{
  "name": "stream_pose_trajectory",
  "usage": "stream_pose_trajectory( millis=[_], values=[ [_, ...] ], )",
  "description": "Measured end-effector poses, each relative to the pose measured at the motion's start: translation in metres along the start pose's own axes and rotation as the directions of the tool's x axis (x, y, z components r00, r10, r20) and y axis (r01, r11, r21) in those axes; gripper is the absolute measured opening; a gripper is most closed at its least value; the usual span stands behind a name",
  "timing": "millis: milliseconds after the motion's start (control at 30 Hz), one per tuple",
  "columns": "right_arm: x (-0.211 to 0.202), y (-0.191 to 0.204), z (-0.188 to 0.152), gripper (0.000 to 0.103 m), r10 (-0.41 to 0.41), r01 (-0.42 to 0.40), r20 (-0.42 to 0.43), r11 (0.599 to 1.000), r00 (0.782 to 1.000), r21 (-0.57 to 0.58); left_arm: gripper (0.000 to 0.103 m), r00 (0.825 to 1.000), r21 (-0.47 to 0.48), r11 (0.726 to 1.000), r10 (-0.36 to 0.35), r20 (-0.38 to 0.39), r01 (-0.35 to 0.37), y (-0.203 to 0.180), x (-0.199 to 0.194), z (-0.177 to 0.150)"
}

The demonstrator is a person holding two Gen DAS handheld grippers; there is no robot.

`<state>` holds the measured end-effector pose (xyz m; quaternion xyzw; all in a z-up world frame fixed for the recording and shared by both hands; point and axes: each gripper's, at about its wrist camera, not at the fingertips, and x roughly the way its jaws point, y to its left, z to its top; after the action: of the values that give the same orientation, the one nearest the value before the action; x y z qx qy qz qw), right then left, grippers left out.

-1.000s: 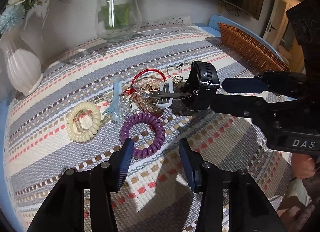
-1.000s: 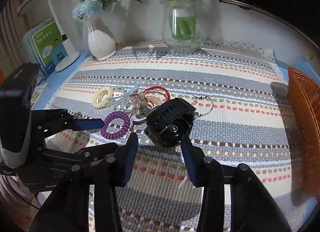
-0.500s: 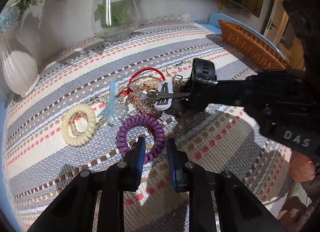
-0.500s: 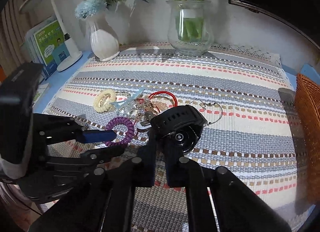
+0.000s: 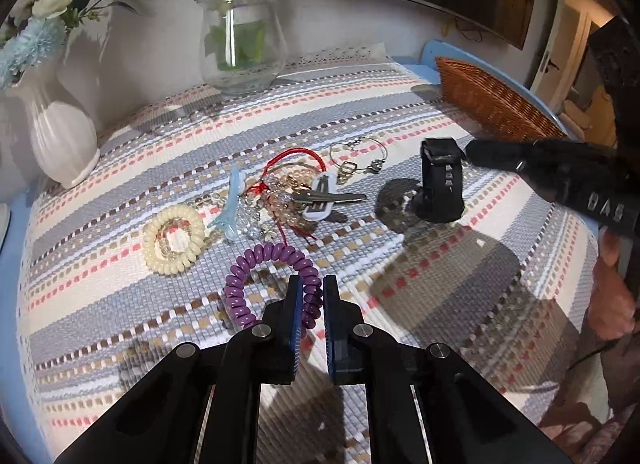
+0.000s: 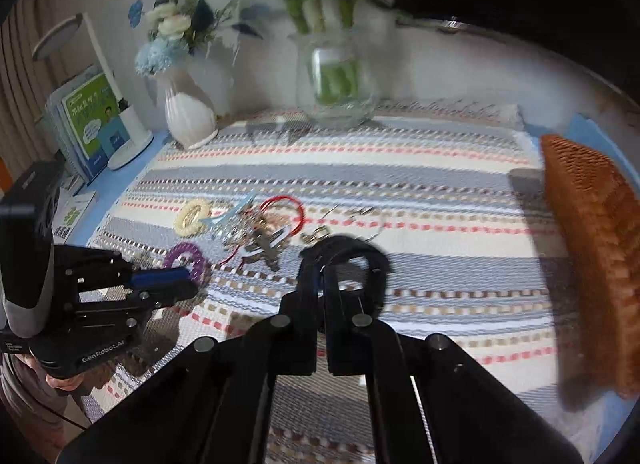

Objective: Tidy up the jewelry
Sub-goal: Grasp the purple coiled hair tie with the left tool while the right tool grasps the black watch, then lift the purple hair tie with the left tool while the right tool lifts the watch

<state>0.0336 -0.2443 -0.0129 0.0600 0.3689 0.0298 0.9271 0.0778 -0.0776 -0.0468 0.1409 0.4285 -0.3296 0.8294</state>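
Note:
My left gripper (image 5: 311, 292) is shut on the near edge of a purple coil hair tie (image 5: 256, 272) that lies on the striped mat. My right gripper (image 6: 322, 268) is shut on the strap of a black watch (image 6: 360, 260), which it holds lifted off the mat; the watch also shows in the left wrist view (image 5: 440, 183). A pile of jewelry lies mid-mat: a cream coil tie (image 5: 174, 238), a blue clip (image 5: 230, 207), a red cord bracelet (image 5: 296, 159), clear beads, a white hair clip (image 5: 320, 199) and a wire hoop (image 5: 360, 155).
A wicker basket (image 5: 488, 103) stands at the mat's right edge, also in the right wrist view (image 6: 592, 248). A glass vase (image 5: 240, 47) and a white vase (image 5: 60, 135) stand at the back. Books and a lamp base (image 6: 100, 123) stand far left.
Both grippers have shut: the left one on the purple coil tie, the right one on the black watch, which is lifted and moved right, away from the pile.

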Motion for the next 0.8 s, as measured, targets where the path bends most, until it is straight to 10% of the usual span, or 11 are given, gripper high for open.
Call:
stream_pose_trajectory(
  millis=[800],
  values=[
    [0.027,-0.001,-0.012,0.057,0.179,-0.156,-0.163,0.977,0.970,0.144,0.010,1.000,-0.054,0.998,-0.022,0.006,0.022,0.016,-0.002,-0.014]
  ],
)
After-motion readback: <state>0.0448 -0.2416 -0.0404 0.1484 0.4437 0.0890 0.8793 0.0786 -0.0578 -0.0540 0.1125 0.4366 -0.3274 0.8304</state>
